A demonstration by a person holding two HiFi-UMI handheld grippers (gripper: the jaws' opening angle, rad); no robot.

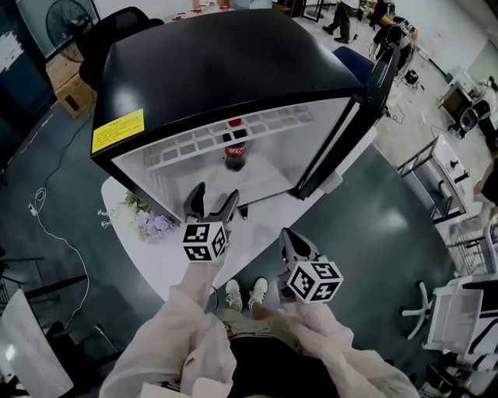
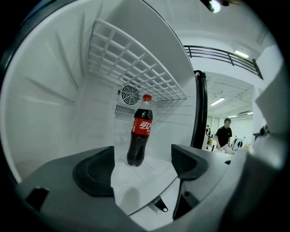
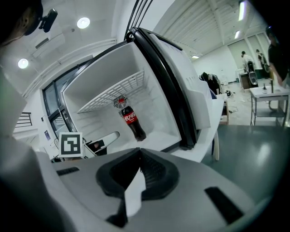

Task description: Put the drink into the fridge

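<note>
Cola bottle (image 2: 139, 131) upright in open fridge (image 1: 233, 70) (left gripper (image 2: 142, 164) spread, empty)

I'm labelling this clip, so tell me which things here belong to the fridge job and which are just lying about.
Part of the job: cola bottle, standing inside the fridge; fridge door, open; left gripper, open, empty; right gripper, shut, empty.
Lying about: flowers on the table; white cable on the floor; fan.

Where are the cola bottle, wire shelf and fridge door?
cola bottle (image 2: 141, 128): left gripper view, on its red label.
wire shelf (image 2: 131, 63): left gripper view, middle of the grid.
fridge door (image 3: 194, 103): right gripper view, on its white inner panel.
</note>
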